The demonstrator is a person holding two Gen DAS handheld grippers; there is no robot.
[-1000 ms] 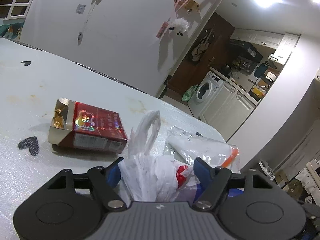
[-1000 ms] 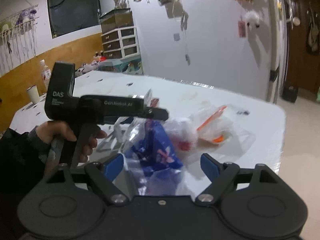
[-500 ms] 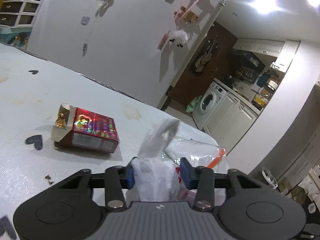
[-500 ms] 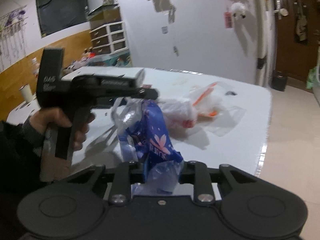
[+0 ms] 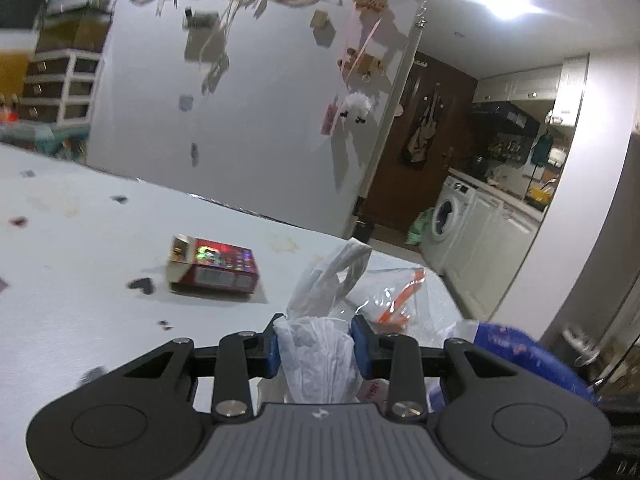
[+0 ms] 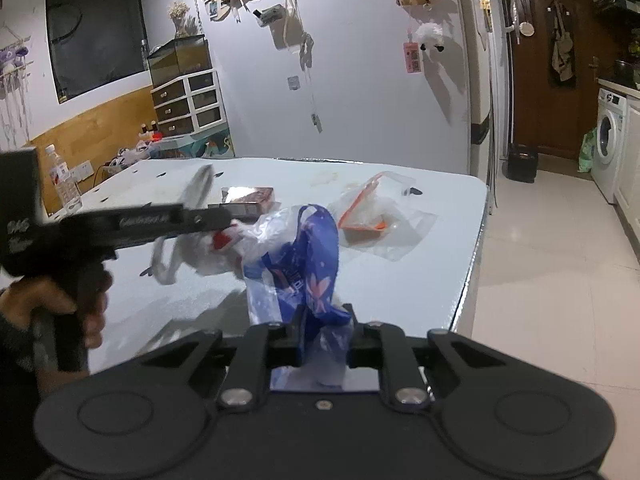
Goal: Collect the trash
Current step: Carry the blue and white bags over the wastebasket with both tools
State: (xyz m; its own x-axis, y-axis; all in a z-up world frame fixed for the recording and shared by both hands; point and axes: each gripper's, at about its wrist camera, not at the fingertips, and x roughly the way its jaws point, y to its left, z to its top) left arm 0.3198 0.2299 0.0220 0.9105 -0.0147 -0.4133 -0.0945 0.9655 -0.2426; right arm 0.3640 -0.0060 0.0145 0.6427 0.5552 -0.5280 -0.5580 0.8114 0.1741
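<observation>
The left hand-held gripper (image 5: 314, 346) pinches the white bag (image 5: 320, 354); the right hand-held gripper (image 6: 322, 338) is closing on the blue bag (image 6: 308, 264) (both above the desk (image 5: 80, 264)). Lifting them together, slowly, should avoid tearing.

White bag (image 5: 320, 360); blue flower-print bag (image 6: 316, 272); red box (image 5: 216, 266).

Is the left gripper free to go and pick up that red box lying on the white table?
Probably not yet. The left gripper is shut on a crumpled white plastic bag, so its jaws are full. The path itself looks clear: the red cardboard box lies alone on the white table, nothing in front.
</observation>
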